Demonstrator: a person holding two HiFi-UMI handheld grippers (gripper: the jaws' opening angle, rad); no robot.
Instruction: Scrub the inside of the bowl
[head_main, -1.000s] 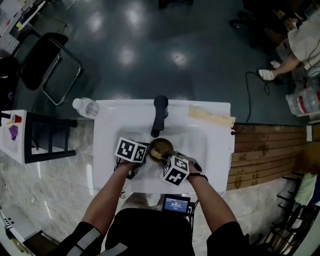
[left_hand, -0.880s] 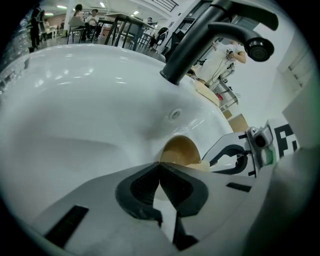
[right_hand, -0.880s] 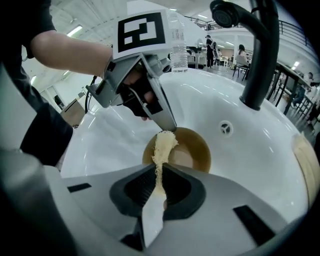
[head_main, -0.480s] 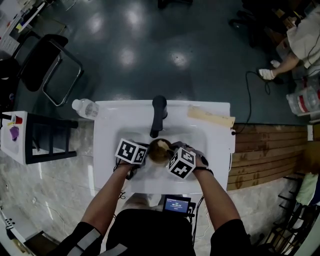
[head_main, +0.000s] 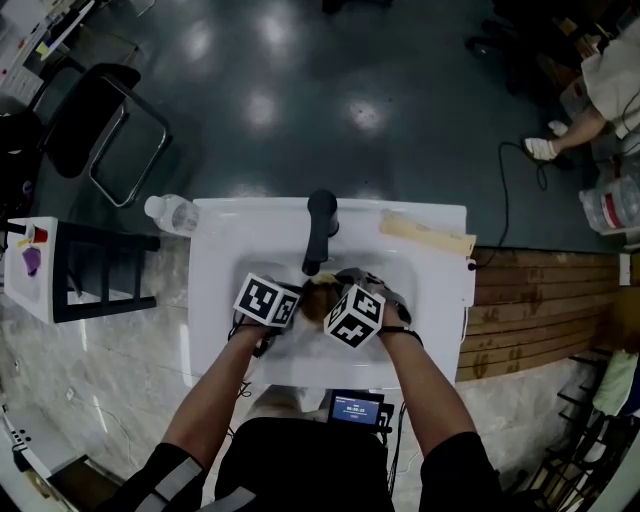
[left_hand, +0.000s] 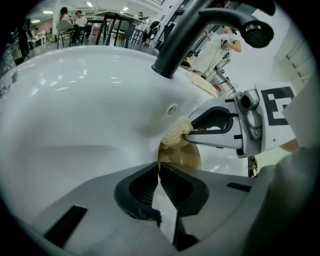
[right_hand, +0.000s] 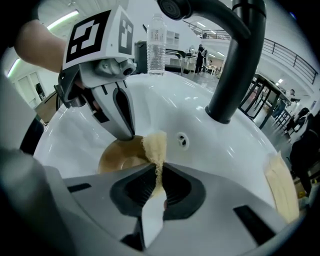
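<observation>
Bowl (head_main: 318, 297) in sink (head_main: 215, 300), front of faucet (head_main: 320, 225); bottle (head_main: 170, 214) at sink's back-left; L gripper (left_hand: 159, 172) left of bowl, R gripper (right_hand: 159, 172) right

bowl (right_hand: 117, 155) golden-brown | scrub cloth (right_hand: 156, 146) pale yellow | sink (head_main: 215, 270) white | faucet (head_main: 320, 225) black | marker cubes (head_main: 265, 299) black-white squares | left tongs (left_hand: 159, 171) grey, pads (left_hand: 137, 192) black | floor (head_main: 300, 100) dark teal

place: open workshop hall | cues: freestanding sink (head_main: 215, 260), glossy dark floor (head_main: 350, 60), wooden planks (head_main: 530, 310)
</observation>
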